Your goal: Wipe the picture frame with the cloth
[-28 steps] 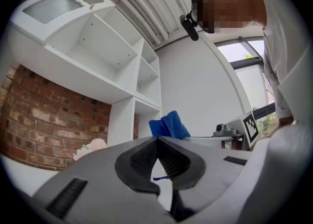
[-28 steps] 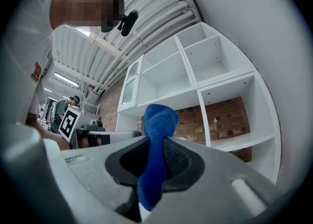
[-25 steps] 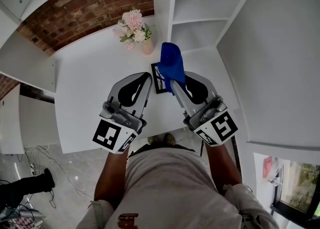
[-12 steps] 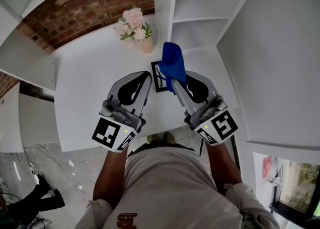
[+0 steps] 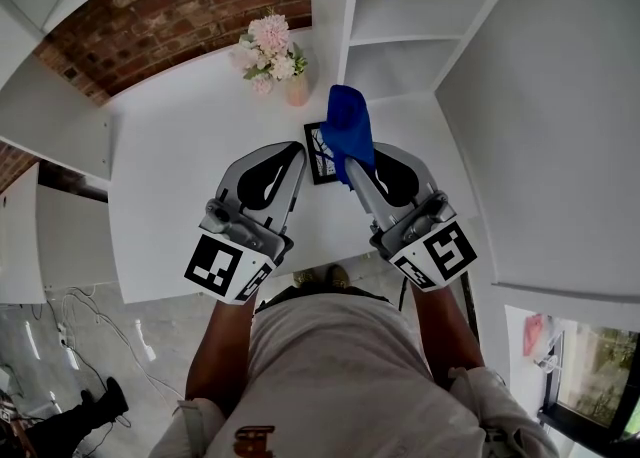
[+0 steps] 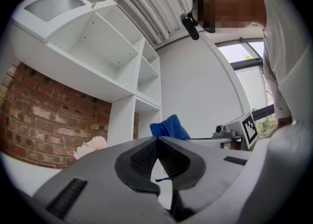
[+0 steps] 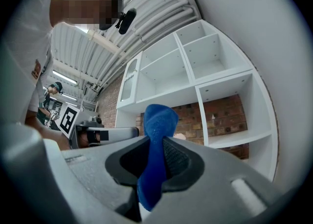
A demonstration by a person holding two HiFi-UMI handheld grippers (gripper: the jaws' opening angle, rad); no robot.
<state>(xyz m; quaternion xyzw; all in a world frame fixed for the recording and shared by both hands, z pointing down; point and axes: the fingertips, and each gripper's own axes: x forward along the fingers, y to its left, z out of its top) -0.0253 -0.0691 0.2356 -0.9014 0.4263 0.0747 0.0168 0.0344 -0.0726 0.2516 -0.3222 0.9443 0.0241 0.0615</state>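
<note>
Two items in hand, wiping seemingly unfinished: your right gripper [image 5: 353, 160] pinches the blue cloth [image 5: 348, 126] over the picture frame [image 5: 319, 158] on the table [image 5: 170, 166], your left gripper [image 5: 297, 153] pressed together, empty.

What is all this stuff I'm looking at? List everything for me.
table: one, white, under everything
picture frame: one, black, on the table by the gripper tips
cloth: one, blue, over the frame's right side
flower vase: one, pink blooms, far side of the table
shelving: one unit, white, behind the table
brick wall: one, red-brown, behind the shelving
left gripper: one, grey, shut, empty
right gripper: one, grey, shut on the cloth
</note>
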